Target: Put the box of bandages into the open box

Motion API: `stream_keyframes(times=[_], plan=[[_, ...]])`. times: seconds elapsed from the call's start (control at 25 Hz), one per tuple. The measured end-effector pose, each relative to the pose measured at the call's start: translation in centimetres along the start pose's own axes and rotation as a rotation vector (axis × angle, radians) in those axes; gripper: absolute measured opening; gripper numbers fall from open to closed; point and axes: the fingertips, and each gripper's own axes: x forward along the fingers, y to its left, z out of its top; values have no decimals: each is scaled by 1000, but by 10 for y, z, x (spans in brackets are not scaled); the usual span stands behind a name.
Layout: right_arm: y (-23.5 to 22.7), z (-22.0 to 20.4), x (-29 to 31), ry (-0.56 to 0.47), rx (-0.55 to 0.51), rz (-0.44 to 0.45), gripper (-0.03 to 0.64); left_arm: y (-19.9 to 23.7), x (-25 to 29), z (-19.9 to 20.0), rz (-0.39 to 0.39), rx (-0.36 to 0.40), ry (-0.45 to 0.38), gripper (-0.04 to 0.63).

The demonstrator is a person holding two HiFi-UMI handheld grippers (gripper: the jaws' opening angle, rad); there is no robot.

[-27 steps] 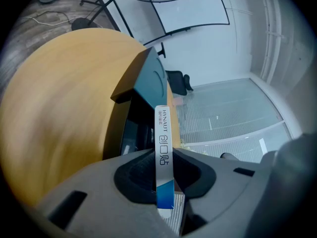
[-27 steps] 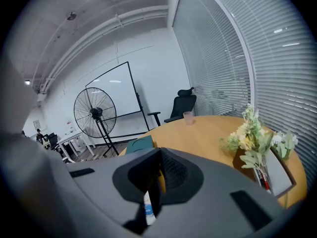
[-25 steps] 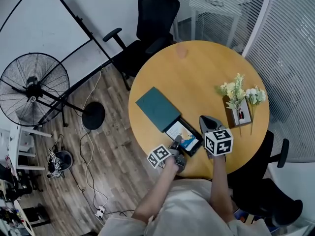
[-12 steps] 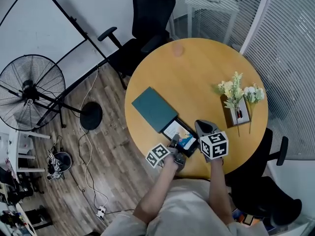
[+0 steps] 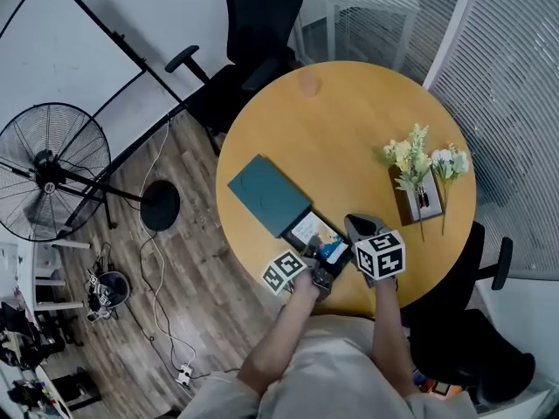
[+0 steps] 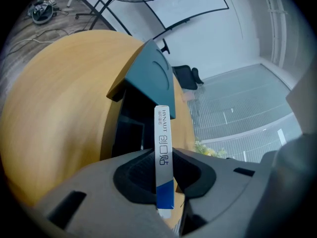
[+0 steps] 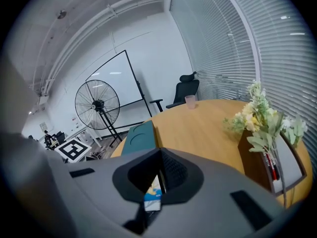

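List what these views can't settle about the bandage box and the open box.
1. How far the bandage box sits inside the open box: left gripper view, the left gripper covers its near end; head view, too small.
2. Whether the right gripper presses the bandage box: right gripper view shows only a sliver between nearly closed jaws.
3. Floor of the open box: dark in left gripper view.

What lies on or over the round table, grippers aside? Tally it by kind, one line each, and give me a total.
open box with teal lid: 1
box of bandages: 1
pink cup: 1
wooden holder with flowers: 1
Total: 4
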Motion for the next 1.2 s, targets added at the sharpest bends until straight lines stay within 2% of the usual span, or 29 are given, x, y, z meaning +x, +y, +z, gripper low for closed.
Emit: stream_keyframes(times=[0.28,0.68,1.2], plan=[[-6,-2,7,9,1,15,-3,3,7,-1,37,-16,-7,75],[-18,2,10,-12,36,24,-3,3,13,4,55,-1,-12,77],[-23,-1,8,-12,47,31,-3,4,20,-13,43,-13,66,77]])
